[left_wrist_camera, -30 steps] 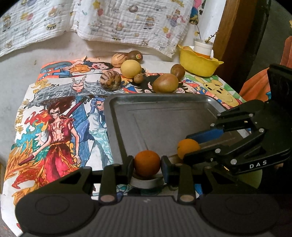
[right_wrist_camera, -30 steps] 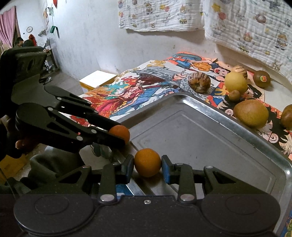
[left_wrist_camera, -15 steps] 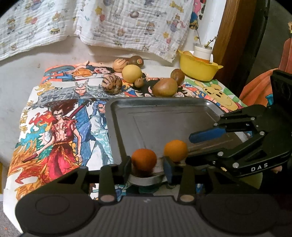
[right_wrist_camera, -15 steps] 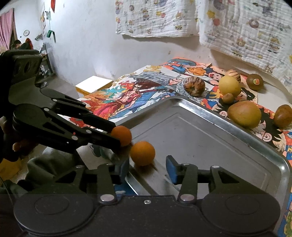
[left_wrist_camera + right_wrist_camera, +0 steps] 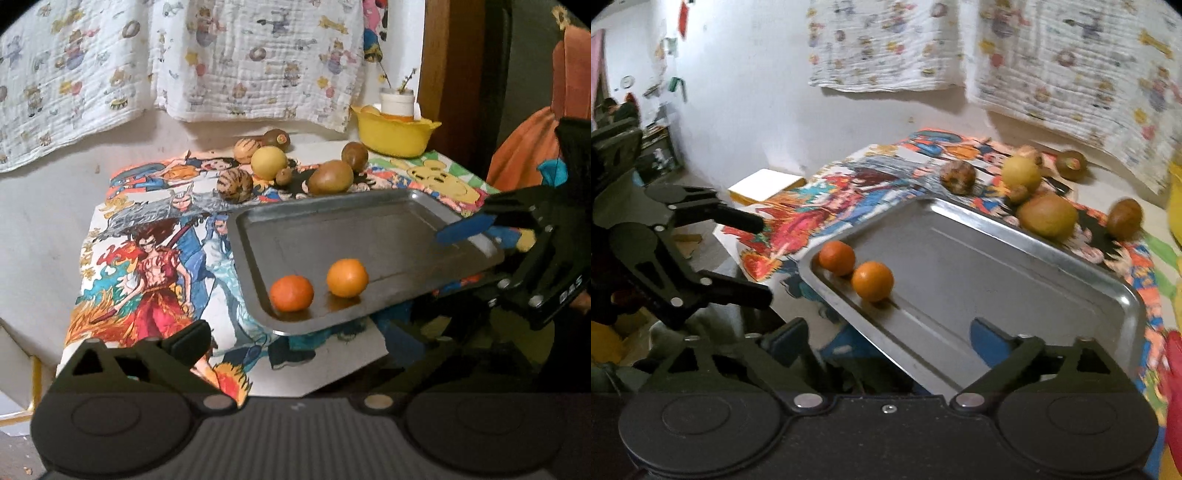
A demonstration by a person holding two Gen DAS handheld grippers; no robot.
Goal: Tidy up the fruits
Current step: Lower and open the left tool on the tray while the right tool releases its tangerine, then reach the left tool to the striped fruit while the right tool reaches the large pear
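Observation:
Two oranges lie side by side in the near corner of the metal tray (image 5: pixel 369 229): a darker one (image 5: pixel 291 293) and a lighter one (image 5: pixel 347 277). In the right wrist view they are the darker (image 5: pixel 836 257) and the lighter (image 5: pixel 872 281) on the tray (image 5: pixel 1015 269). My left gripper (image 5: pixel 295 343) is open and empty, pulled back from the tray's near edge. My right gripper (image 5: pixel 888 336) is open and empty over the tray's edge; it also shows at the right of the left wrist view (image 5: pixel 491 236). The left gripper shows at the left of the right wrist view (image 5: pixel 753 258).
Several more fruits lie on the cartoon cloth (image 5: pixel 147 258) behind the tray: a yellow one (image 5: pixel 268 162), a brown-green one (image 5: pixel 331 177), a striped one (image 5: pixel 235 182). A yellow bowl (image 5: pixel 395 134) stands at the back right. A patterned cloth hangs on the wall.
Both grippers have opened, let go of their oranges onto the tray, and drawn back. The two oranges now rest in the tray's near corner.

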